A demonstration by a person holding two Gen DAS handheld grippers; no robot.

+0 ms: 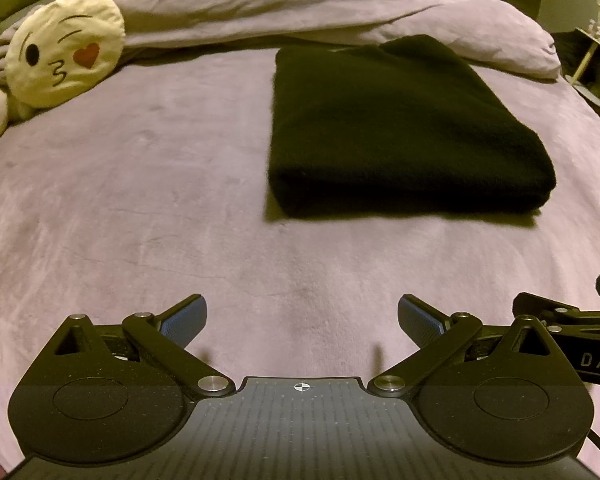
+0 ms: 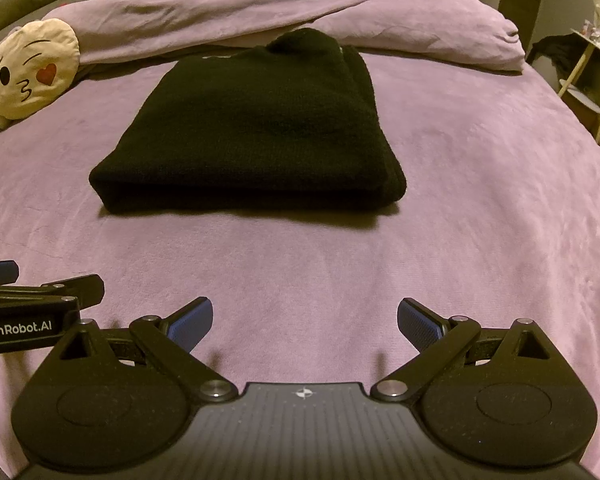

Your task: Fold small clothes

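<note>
A black knit garment (image 1: 400,128) lies folded into a thick rectangle on the purple bed; it also shows in the right wrist view (image 2: 252,128). My left gripper (image 1: 302,320) is open and empty, held over the bedspread well short of the garment's near edge and to its left. My right gripper (image 2: 305,320) is open and empty, straight in front of the garment and apart from it. Each gripper's side shows at the edge of the other's view.
A purple bedspread (image 1: 140,200) covers the bed. A rumpled purple duvet (image 1: 300,4) lies along the far side. A yellow kissing-face emoji cushion (image 1: 66,50) sits at the far left. A small side table (image 2: 592,64) stands off the bed's right edge.
</note>
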